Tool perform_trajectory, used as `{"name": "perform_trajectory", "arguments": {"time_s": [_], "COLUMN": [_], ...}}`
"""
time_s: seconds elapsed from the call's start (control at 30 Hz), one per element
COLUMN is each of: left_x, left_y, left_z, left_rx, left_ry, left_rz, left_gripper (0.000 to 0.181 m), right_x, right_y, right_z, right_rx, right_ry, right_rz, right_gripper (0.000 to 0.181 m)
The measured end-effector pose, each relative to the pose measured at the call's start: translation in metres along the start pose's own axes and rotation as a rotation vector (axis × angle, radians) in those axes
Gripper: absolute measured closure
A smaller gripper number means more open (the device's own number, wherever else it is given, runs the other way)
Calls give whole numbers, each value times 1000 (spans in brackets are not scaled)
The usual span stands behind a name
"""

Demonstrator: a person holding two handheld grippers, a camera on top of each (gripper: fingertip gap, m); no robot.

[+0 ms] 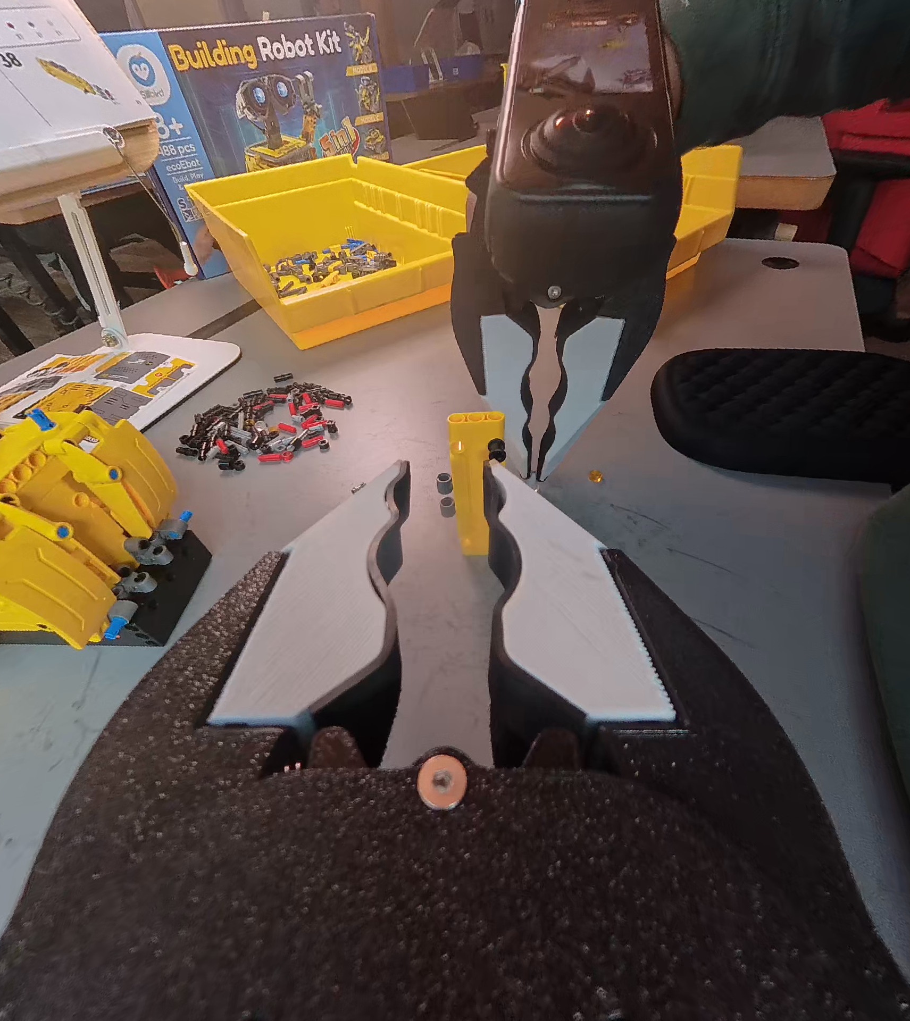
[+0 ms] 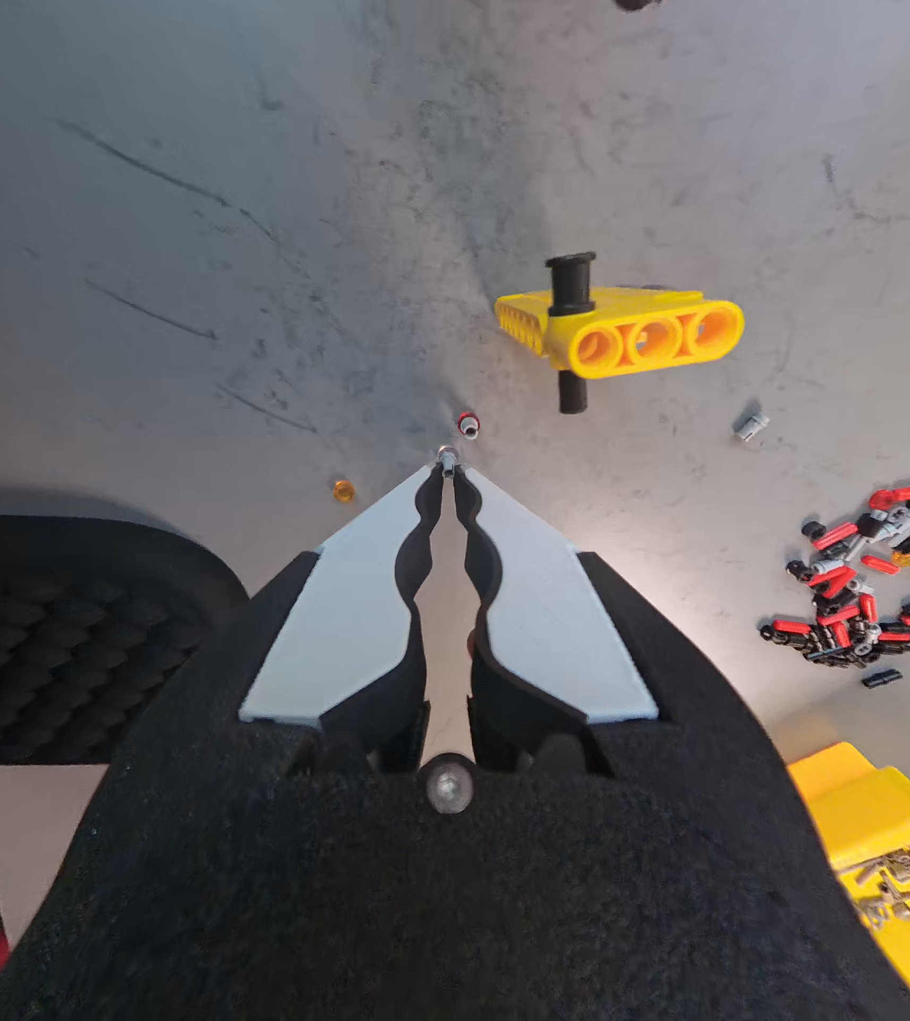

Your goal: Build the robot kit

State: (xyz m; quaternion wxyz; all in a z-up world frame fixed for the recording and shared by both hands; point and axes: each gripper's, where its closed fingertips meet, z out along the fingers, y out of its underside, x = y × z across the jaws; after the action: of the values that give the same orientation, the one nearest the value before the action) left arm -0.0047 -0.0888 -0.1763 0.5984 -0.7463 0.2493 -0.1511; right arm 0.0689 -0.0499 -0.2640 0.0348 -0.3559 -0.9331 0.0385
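Yellow beam, a black pin through it, lies at centre frame touching the spread left claw, long axis along its fingers. Right claw, tips down at the desk, pinches a small grey pin just right of the beam.

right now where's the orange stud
In the right wrist view the orange stud lies on the table, just left of the right gripper tips, near the black pad.
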Motion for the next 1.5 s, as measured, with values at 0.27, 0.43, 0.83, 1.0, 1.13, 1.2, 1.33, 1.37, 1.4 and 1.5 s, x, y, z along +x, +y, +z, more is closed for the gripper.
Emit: {"name": "perform_trajectory", "arguments": {"time_s": [0.27,0.43,0.83,1.0,1.13,1.2,1.33,1.37,1.4,1.5], "left_x": [3,3,4,5,4,3,5,6,7,12], "left_y": [-1,2,6,4,4,5,6,6,7,7], "left_z": [0,1,4,3,2,2,3,3,3,4], "left_rx": [1,-12,-31,-25,-22,-23,-31,-32,-33,-29], "left_ry": [7,8,12,12,12,14,21,23,28,51], "left_rz": [12,17,19,24,15,9,20,23,26,37], "left_gripper": [156,156,156,156,156,156,156,156,156,156], "right_x": [-12,-13,-14,-14,-16,-16,-16,-16,-16,-17], "right_y": [36,34,29,28,20,21,21,21,21,11], "right_z": [-4,-4,-2,-1,0,1,2,1,1,-8], "right_rx": [-152,-174,-276,-345,-382,-402,-382,-348,-299,-43], "right_ry": [-37,-37,-60,-88,-101,-97,-71,-60,-49,-25], "right_rz": [-21,-26,-139,-199,-245,-264,-243,-215,-176,-2], "right_gripper": [178,178,178,179,179,179,179,178,178,178]}}
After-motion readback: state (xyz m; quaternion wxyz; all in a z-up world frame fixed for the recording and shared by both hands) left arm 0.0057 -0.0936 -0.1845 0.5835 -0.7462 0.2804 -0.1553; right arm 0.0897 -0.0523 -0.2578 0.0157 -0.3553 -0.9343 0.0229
